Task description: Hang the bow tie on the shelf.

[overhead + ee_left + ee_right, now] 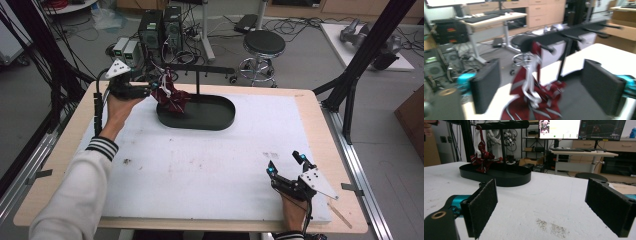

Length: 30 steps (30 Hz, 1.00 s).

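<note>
A dark red tie with pale stripes (pixel 170 96) hangs from the left end of a black rack bar (pixel 200 69) and bunches on the rack's black oval base (pixel 212 114). My left gripper (pixel 145 91) is raised at the tie's left side. In the left gripper view, blurred, the left gripper (pixel 540 87) is open, its jaws wide apart with the tie (pixel 534 100) hanging between them, untouched, below the bar (pixel 564 35). My right gripper (pixel 286 164) rests open on the mat near the front right. Its own view shows the right gripper (pixel 549 205) holding nothing, the tie (pixel 482 157) far off.
A white foam mat (pixel 200 165) covers the wooden table. Behind the table stand a round stool (pixel 264 45) and computer towers (pixel 160 27) among cables. Black frame posts (pixel 360 55) rise at the right edge, another at the left.
</note>
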Available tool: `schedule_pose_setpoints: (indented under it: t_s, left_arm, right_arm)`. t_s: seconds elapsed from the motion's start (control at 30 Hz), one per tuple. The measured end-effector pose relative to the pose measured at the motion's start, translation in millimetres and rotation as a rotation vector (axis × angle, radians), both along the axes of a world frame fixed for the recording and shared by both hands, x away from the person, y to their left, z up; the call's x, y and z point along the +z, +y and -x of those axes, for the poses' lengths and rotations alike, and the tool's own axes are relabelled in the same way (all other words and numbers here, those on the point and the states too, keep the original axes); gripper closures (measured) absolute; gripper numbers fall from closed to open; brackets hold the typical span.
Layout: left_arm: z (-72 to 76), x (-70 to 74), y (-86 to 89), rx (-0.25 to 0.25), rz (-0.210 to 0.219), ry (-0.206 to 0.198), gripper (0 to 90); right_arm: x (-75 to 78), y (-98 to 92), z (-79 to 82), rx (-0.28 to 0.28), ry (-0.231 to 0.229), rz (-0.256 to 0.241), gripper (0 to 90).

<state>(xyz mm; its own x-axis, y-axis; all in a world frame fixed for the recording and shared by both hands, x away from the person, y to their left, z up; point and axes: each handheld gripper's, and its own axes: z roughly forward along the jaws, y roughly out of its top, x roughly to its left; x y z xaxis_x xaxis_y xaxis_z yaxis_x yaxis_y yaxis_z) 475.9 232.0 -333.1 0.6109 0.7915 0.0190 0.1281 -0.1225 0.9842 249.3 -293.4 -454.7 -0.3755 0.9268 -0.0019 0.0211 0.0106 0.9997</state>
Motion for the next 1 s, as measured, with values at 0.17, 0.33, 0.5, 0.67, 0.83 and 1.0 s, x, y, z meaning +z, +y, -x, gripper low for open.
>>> schedule_pose_setpoints:
  t_s: [0.17, 0.33, 0.5, 0.67, 0.83, 1.0]
  left_arm:
    - [39.2, -15.1, 13.4, -0.061, 0.017, -0.051, 11.5]
    - [88.9, -30.5, 30.8, -0.092, 0.02, -0.09, 11.5]
    - [120.8, -44.1, 47.6, -0.106, 0.023, -0.104, 11.5]
    - [158.6, -78.4, 67.4, -0.11, 0.072, -0.155, 11.5]
    - [182.2, -100.3, 72.5, -0.058, 0.105, -0.179, 11.4]
    - [195.5, -109.8, 73.2, -0.029, 0.118, -0.196, 11.5]
  right_arm:
    - [0.0, 0.3, 0.0, -0.002, -0.003, 0.002, 9.9]
    - [0.2, 0.5, -0.5, -0.004, -0.002, 0.012, 9.9]
    - [0.4, 0.8, -1.2, -0.004, 0.0, 0.02, 9.9]
    - [0.5, 1.7, -1.5, -0.009, 0.002, 0.027, 9.9]
    - [0.6, 1.8, -1.7, -0.007, 0.006, 0.028, 9.9]
    - [0.7, 2.5, -1.5, -0.007, 0.008, 0.034, 9.9]
